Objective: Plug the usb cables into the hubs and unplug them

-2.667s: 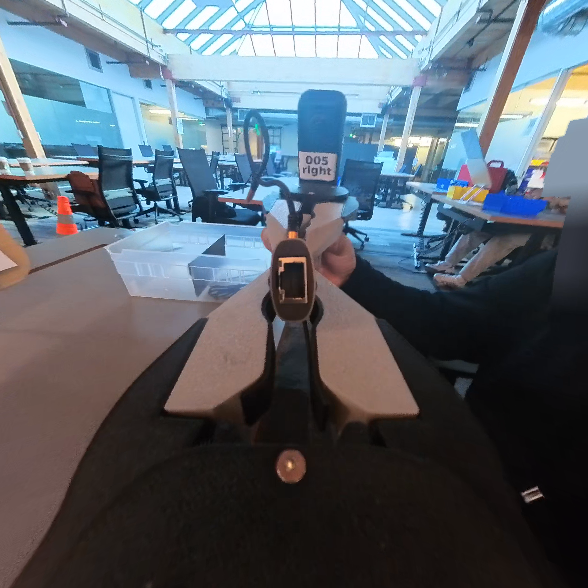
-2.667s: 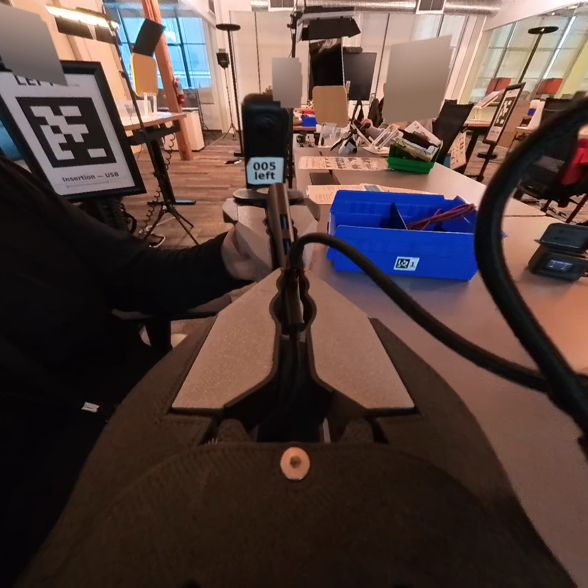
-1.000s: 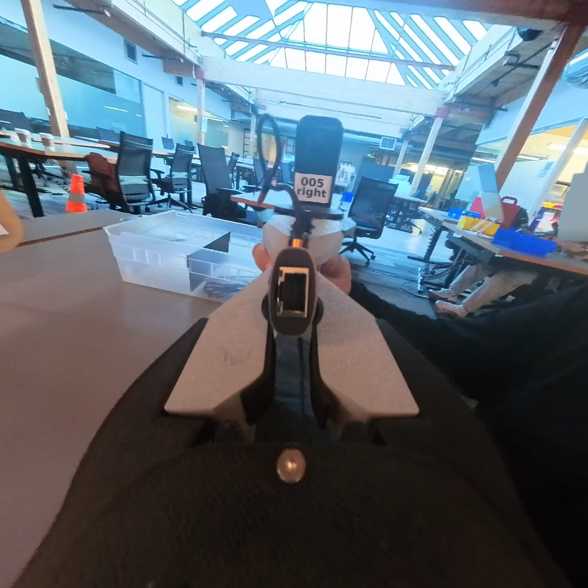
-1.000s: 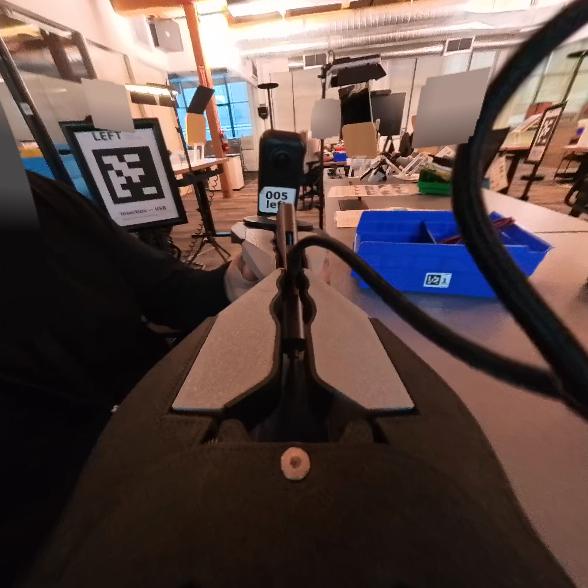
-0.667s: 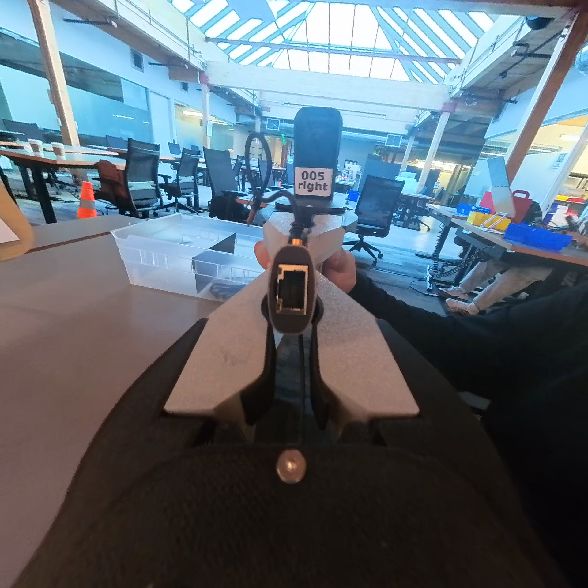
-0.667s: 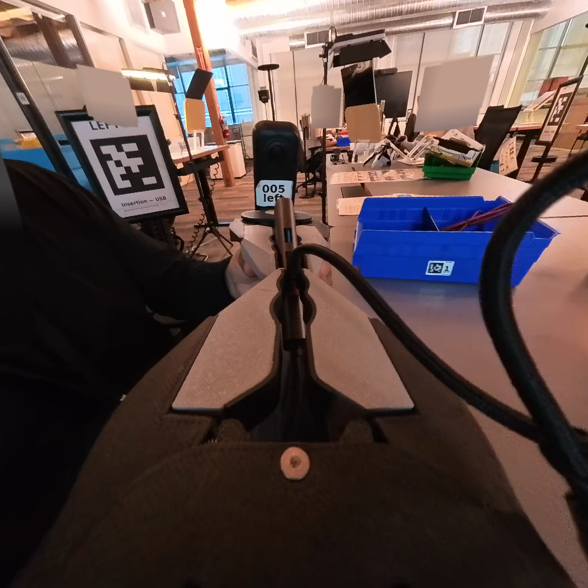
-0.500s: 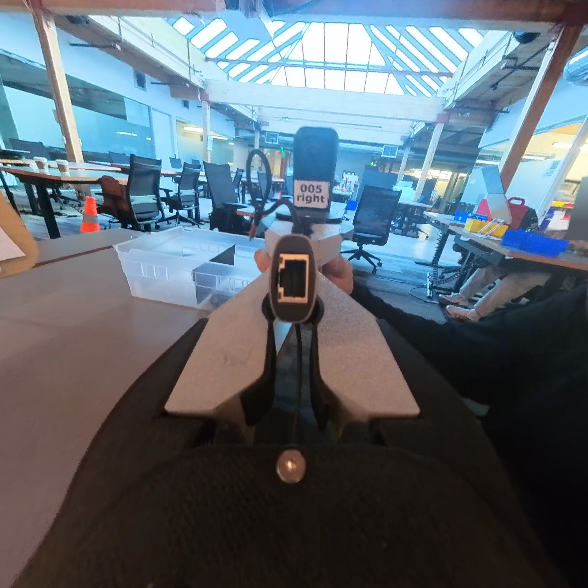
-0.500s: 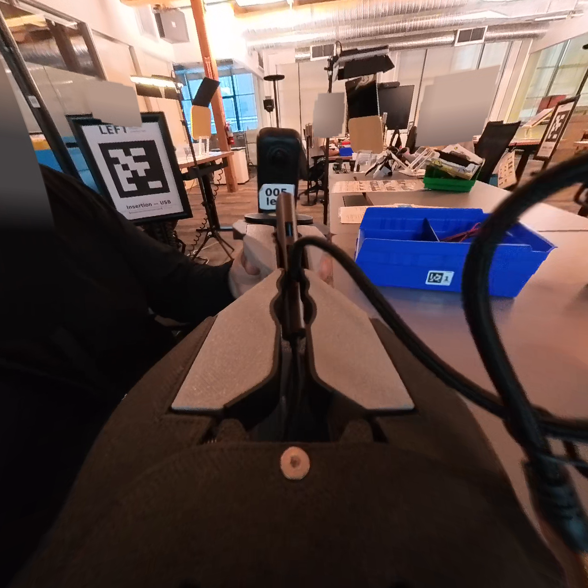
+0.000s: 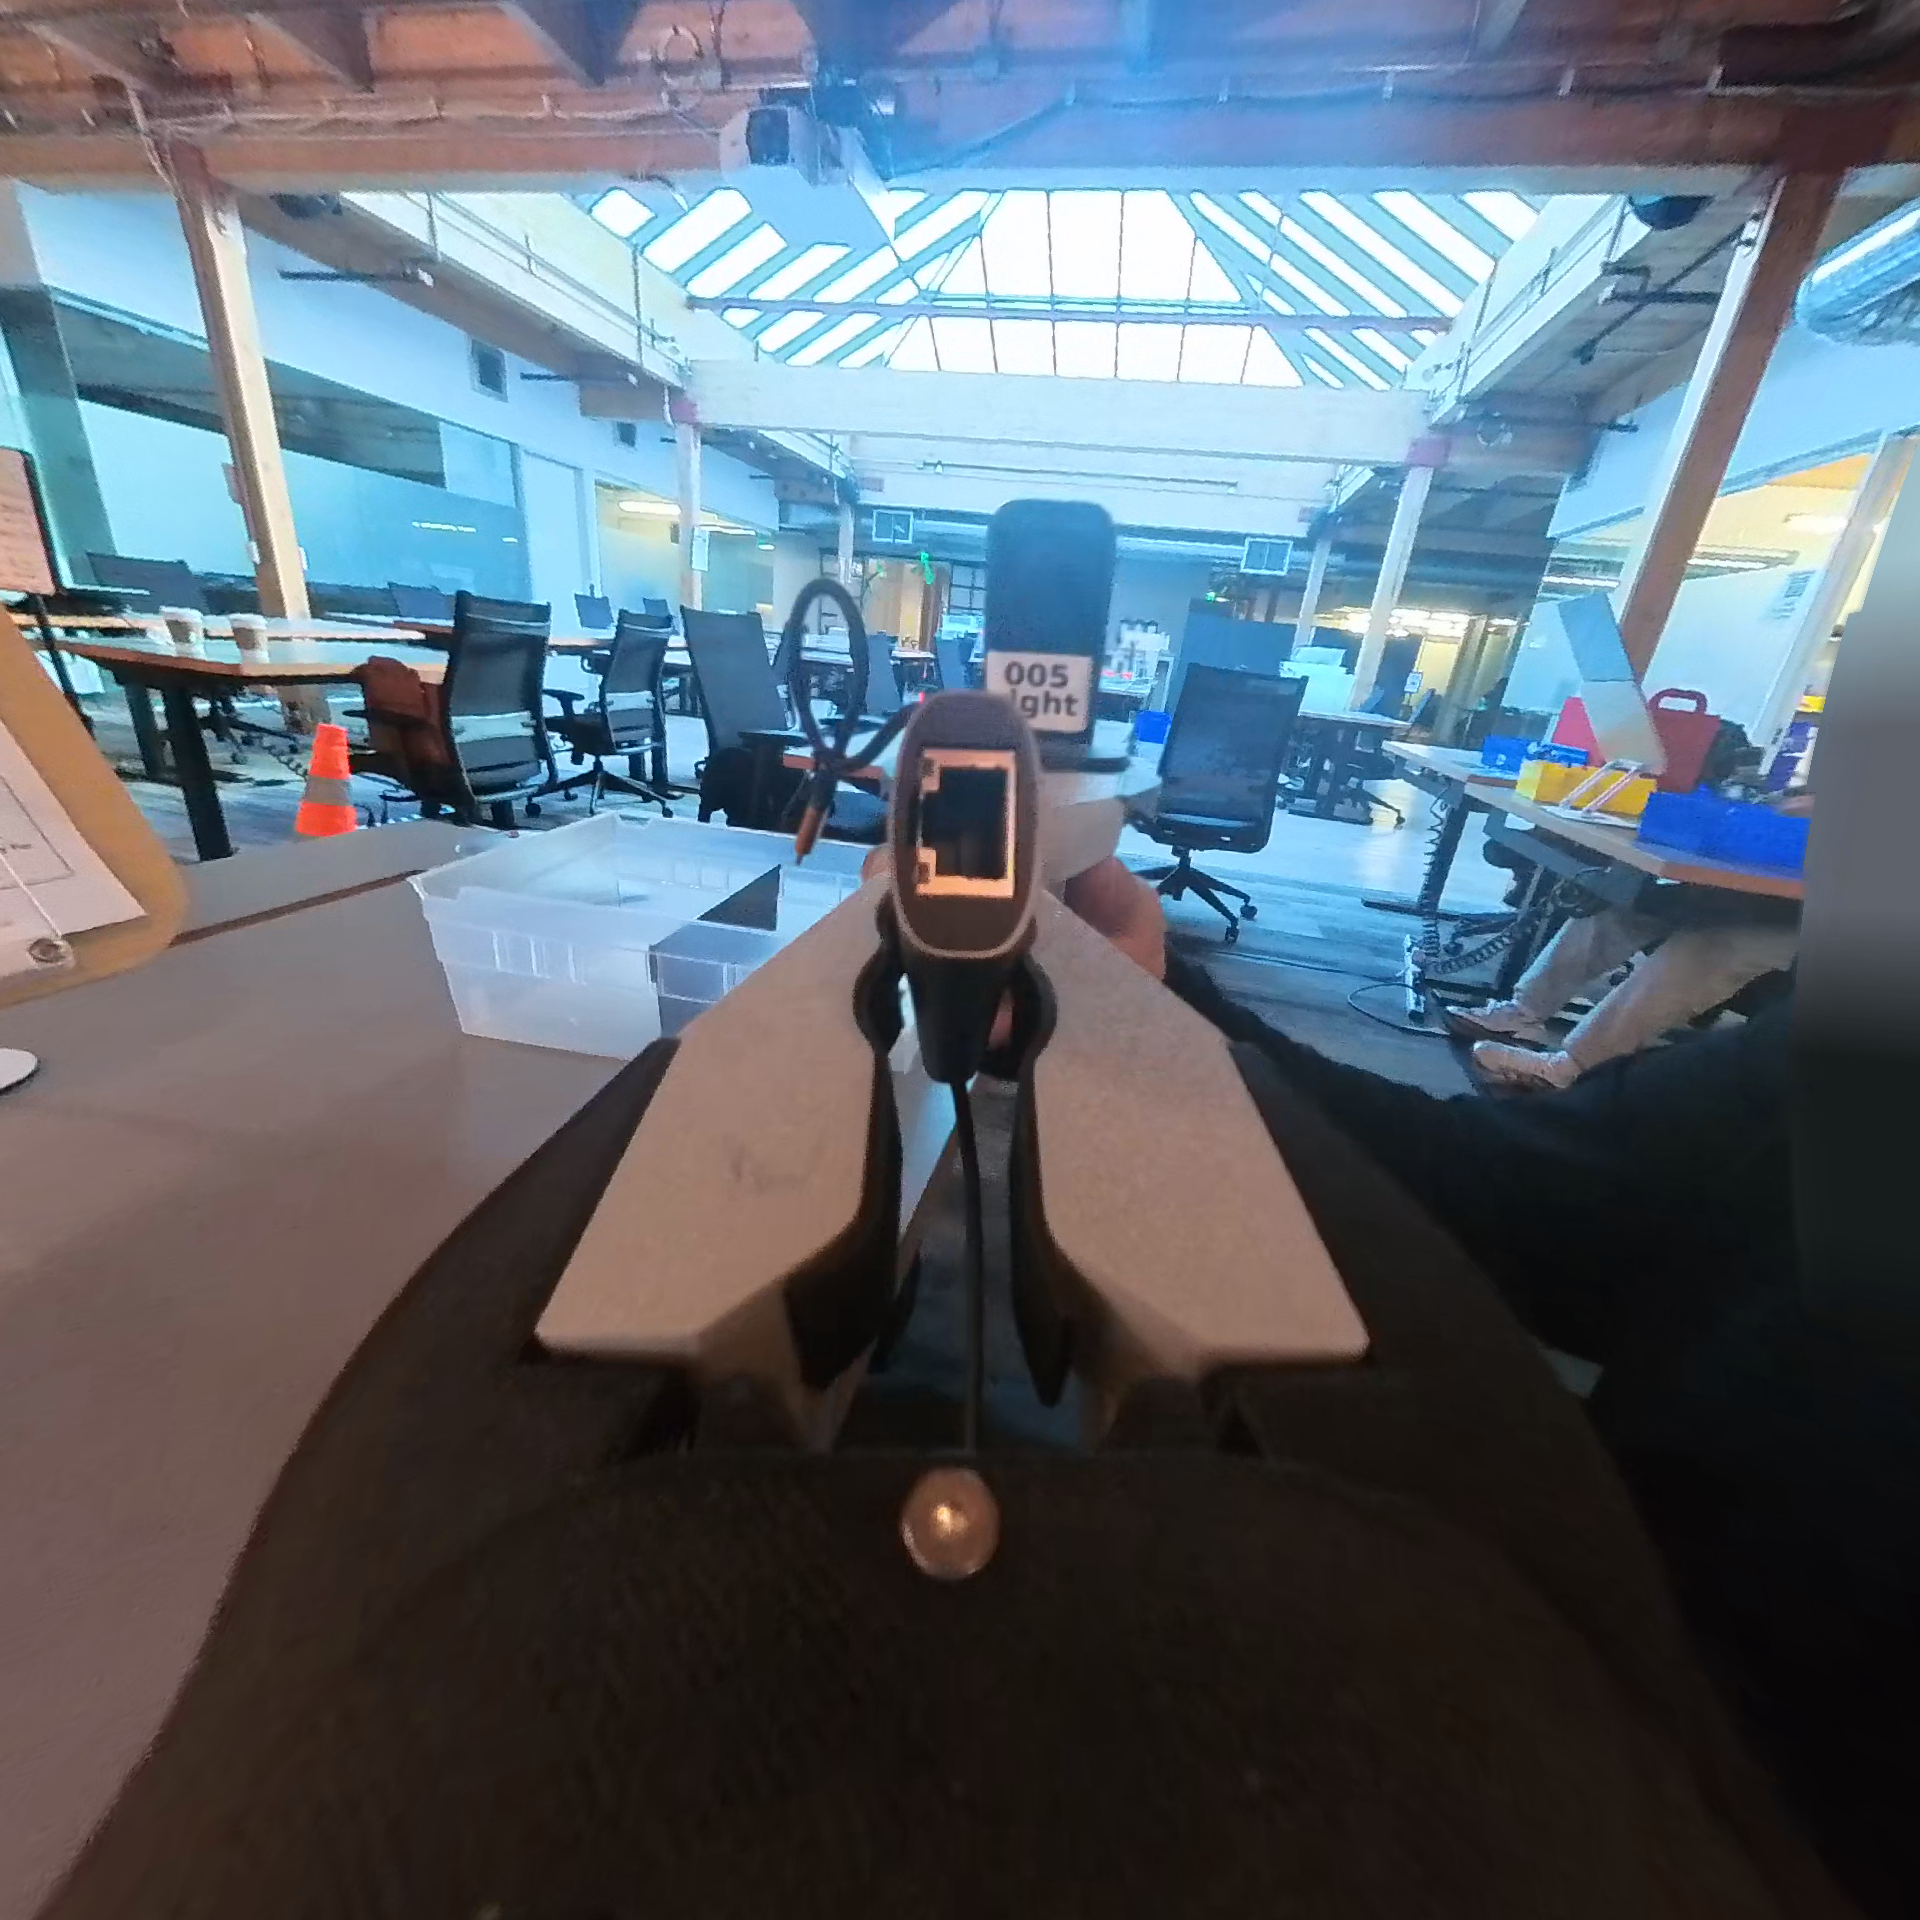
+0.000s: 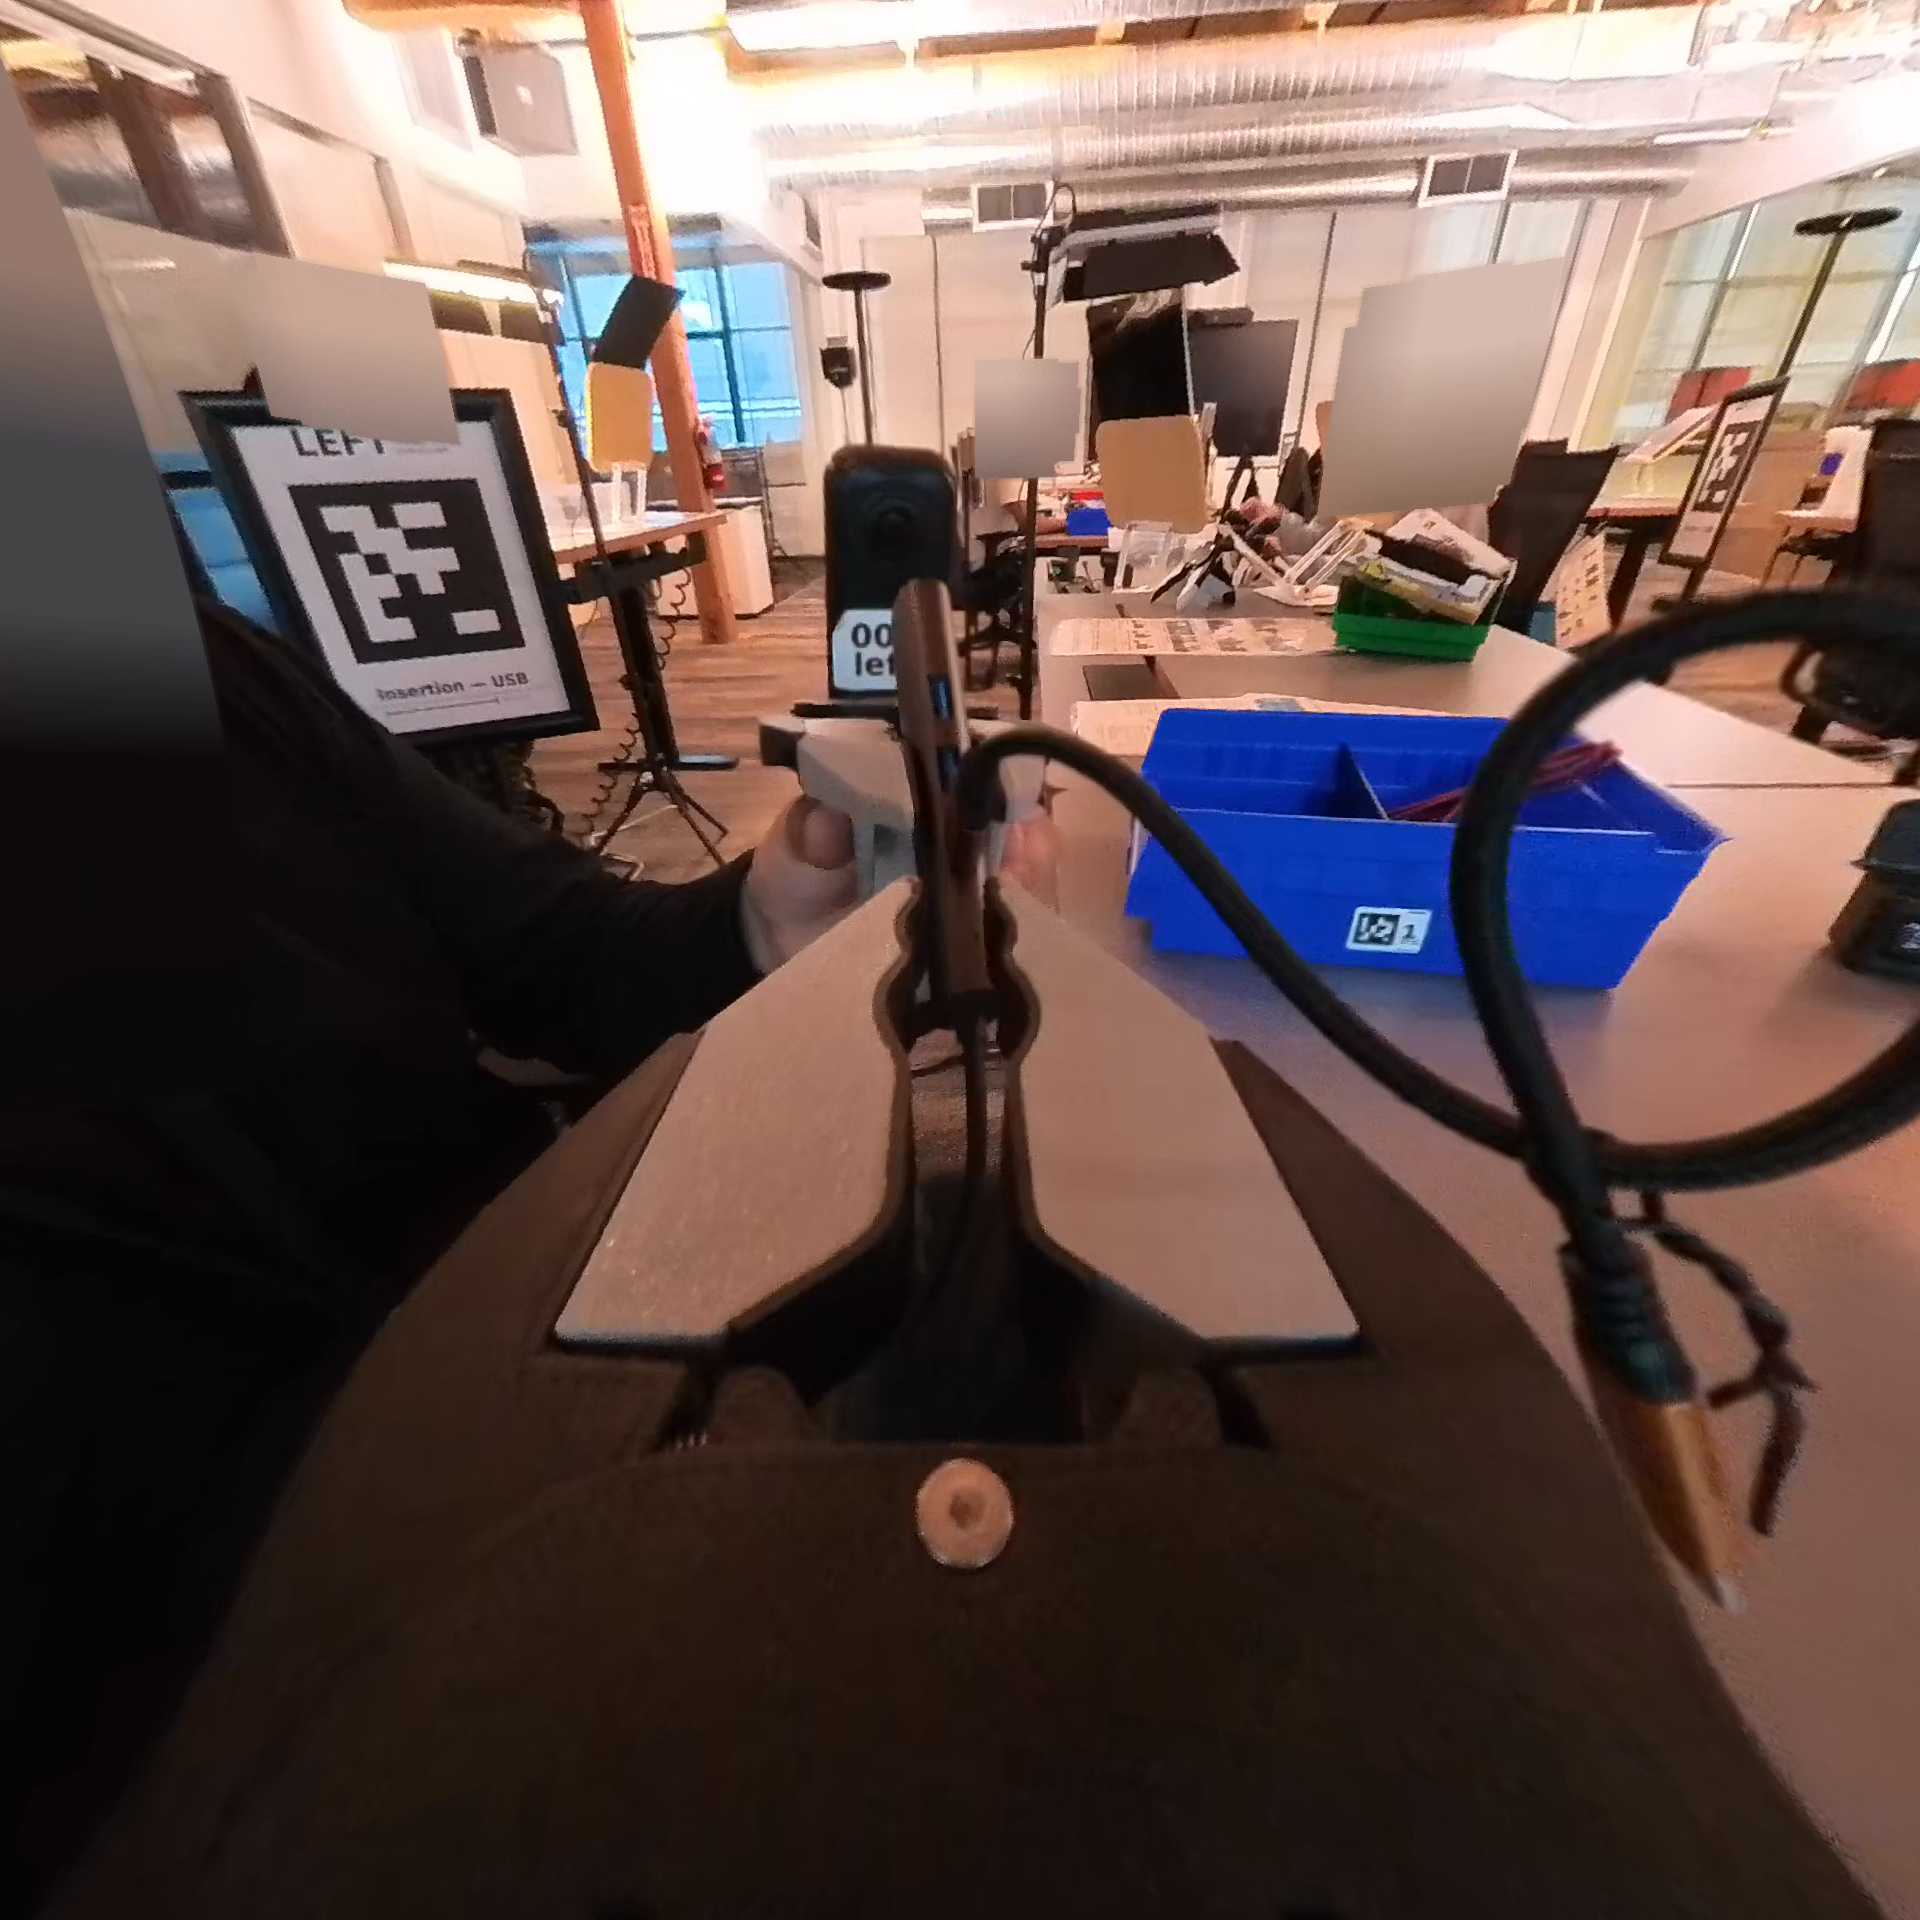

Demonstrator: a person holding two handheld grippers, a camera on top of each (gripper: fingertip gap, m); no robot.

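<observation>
My left gripper (image 9: 961, 997) is shut on a dark grey hub (image 9: 961, 821), whose square network port faces the camera and tilts upward. In the right wrist view the hub (image 10: 925, 665) shows edge-on with blue ports. My right gripper (image 10: 951, 987) is shut on the near end of a black braided usb cable (image 10: 1299, 997), right against the hub. I cannot tell whether that plug is seated. The cable loops right, and its free gold plug (image 10: 1673, 1475) hangs low. That plug also dangles in the left wrist view (image 9: 808, 836).
Both grippers are held above a grey table (image 9: 208, 1143). A clear plastic bin (image 9: 582, 935) stands behind the hub. A blue bin (image 10: 1507, 894) holding red cables and a small black device (image 10: 1881, 914) sit on the table to the right. A framed marker sign (image 10: 405, 571) stands left. My two grippers' fingertips are within a few centimetres of each other.
The hub has tipped up and come closer to the left camera, now covering the right gripper's fingers. The cable loop has swung, and its free gold plug now hangs at the lower right.
</observation>
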